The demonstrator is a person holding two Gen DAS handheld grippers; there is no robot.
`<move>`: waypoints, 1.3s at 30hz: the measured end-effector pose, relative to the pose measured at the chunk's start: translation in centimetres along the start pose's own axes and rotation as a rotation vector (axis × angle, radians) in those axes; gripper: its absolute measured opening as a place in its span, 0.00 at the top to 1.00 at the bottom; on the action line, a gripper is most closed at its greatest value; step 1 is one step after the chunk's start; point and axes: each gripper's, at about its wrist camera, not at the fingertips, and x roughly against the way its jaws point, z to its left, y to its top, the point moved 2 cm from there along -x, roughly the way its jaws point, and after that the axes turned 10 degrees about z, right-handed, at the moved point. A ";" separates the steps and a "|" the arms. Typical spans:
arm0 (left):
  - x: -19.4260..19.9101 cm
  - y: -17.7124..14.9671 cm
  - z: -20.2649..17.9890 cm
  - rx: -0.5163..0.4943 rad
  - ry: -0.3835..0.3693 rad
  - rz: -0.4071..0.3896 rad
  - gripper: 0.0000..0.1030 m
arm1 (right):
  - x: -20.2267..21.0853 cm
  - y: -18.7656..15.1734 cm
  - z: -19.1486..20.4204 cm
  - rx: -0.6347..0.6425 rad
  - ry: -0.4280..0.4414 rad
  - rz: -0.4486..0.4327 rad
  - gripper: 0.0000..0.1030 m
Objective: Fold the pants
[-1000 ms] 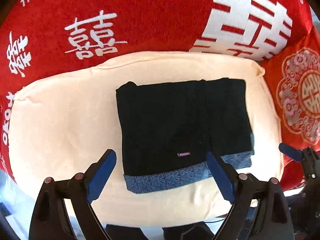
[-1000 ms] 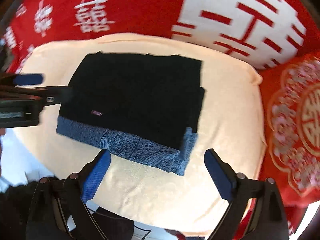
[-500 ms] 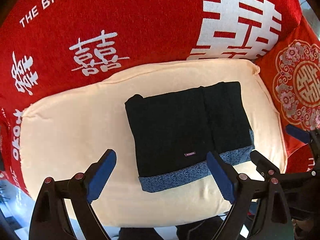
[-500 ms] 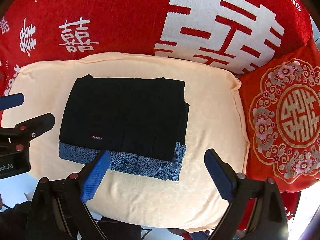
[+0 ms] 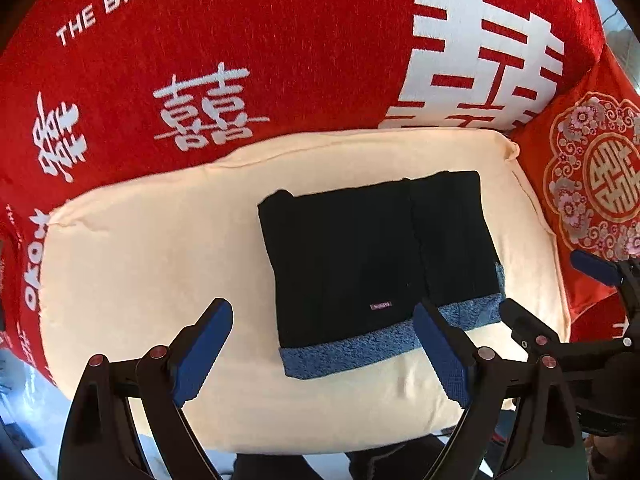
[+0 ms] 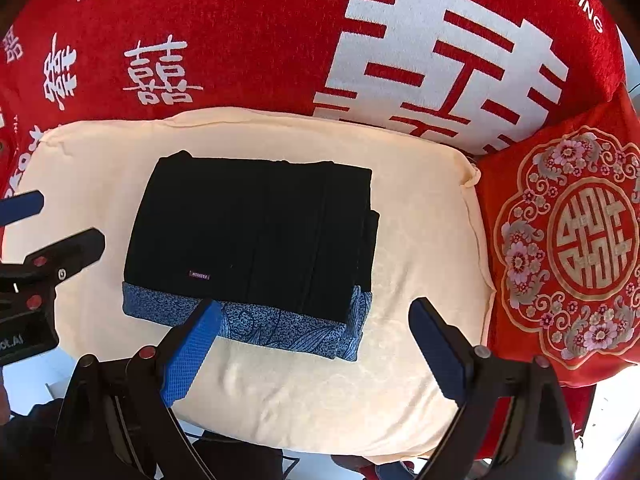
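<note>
Pants [image 6: 252, 248] lie folded on cream cushion [image 6: 420, 240], both grippers empty.

Cream cushion [image 5: 160, 264] against red blanket [image 5: 260, 40]; embroidered red pillow [image 6: 560, 240] beside.

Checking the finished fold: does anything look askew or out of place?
Slightly. The folded pants lie flat on the cushion, but at their right edge a lower layer sticks out past the top one, so that side isn't flush.
</note>
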 end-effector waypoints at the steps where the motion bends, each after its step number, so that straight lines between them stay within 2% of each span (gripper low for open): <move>1: -0.2 0.0 0.1 0.007 0.005 0.013 0.10 | 0.1 0.0 0.0 -0.001 -0.001 -0.002 0.07; 10: -0.4 -0.2 0.3 0.016 0.024 0.041 0.10 | 0.3 0.2 0.3 0.002 -0.006 -0.002 0.07; 39: -1.0 0.1 -0.9 -0.012 -0.022 0.074 0.10 | 0.3 0.1 0.3 0.009 -0.017 0.009 0.07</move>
